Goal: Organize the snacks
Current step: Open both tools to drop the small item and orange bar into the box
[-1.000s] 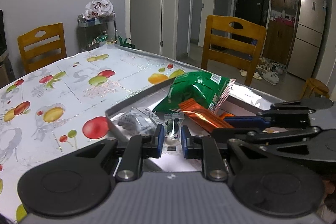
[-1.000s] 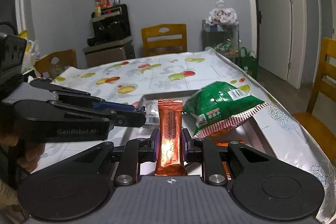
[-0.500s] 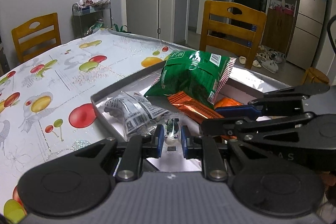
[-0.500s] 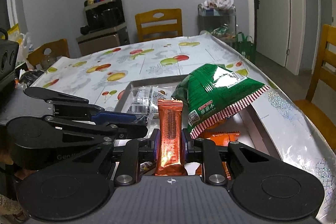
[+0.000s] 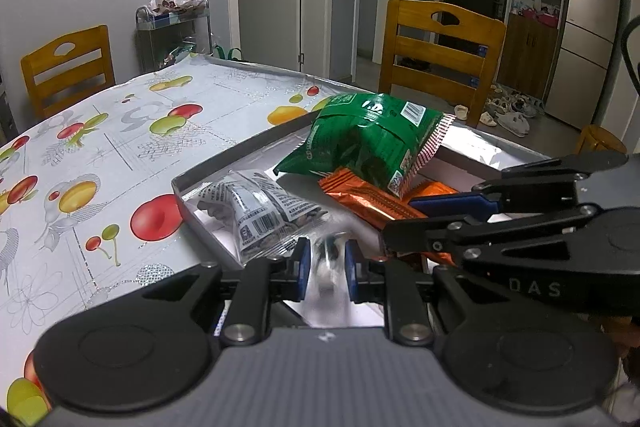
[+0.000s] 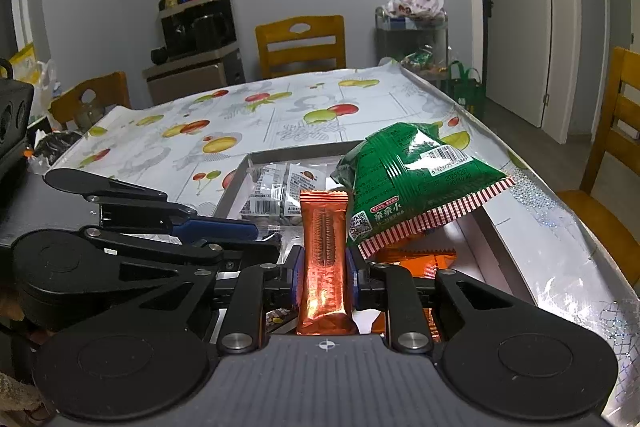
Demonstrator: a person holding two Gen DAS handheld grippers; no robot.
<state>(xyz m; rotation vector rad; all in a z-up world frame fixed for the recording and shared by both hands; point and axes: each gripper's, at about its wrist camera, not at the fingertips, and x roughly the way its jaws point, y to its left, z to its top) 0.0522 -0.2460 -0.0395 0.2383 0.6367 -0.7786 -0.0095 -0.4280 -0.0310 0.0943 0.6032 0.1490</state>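
Note:
A grey tray (image 5: 208,167) on the fruit-print tablecloth holds a green snack bag (image 5: 372,143), orange bars (image 5: 368,201) and clear barcoded packets (image 5: 256,215). Low over the tray's near edge, my left gripper (image 5: 325,263) is shut on a small clear packet (image 5: 328,259), which is blurred. My right gripper (image 6: 325,267) is shut on an upright orange bar (image 6: 324,251), just in front of the green snack bag (image 6: 404,183) and the clear packets (image 6: 280,191). Each gripper shows in the other's view: the right gripper (image 5: 396,217) on the right, the left gripper (image 6: 268,233) on the left.
The tray's far rim (image 6: 288,153) lies near the table's right edge (image 6: 560,211). Wooden chairs (image 5: 440,47) (image 6: 300,43) stand around the table. A metal cart with a white bag (image 6: 412,23) stands by the wall. More orange packets (image 6: 416,261) lie under the green bag.
Both views have drawn slightly nearer the tray, so more of its inside and the clear packets shows. Each gripper has kept its snack.

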